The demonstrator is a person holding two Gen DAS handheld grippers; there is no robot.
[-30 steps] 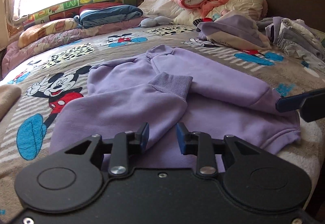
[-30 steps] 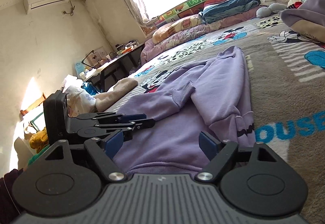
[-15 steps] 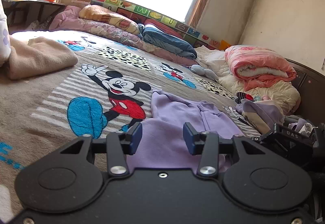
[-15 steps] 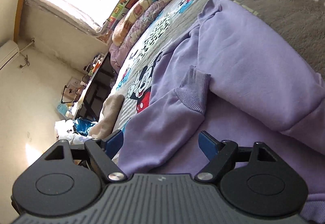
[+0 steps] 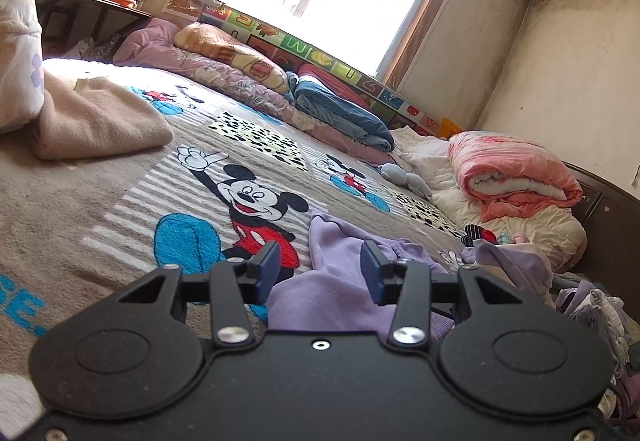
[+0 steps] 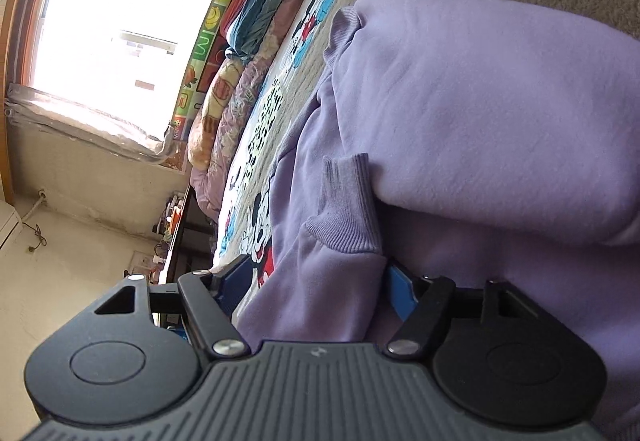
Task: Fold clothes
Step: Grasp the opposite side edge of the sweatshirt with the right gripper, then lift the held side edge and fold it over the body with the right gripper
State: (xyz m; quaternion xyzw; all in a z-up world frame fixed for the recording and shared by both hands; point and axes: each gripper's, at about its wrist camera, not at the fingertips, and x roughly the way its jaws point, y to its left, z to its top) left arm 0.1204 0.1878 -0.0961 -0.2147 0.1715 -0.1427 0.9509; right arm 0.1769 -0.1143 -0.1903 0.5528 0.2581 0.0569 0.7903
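A lilac sweatshirt lies on the Mickey Mouse bedspread with both sleeves folded across its body. In the right wrist view my right gripper is rolled on its side, low over the garment. The near sleeve with its ribbed cuff lies between the blue pads. These jaws are closing and do not squeeze the cloth. My left gripper stands open at the sweatshirt's edge, the lilac cloth showing past its pads, untouched.
A beige blanket lies at the left of the bed. Folded quilts line the window side. A pink quilt on pillows sits by the headboard, with a heap of clothes at the right. A desk stands beyond the bed.
My left gripper swung round to the sweatshirt's edge, rolled, and its jaws widened. My right gripper rolled onto its side, came down over the sleeve, and its jaws narrowed.
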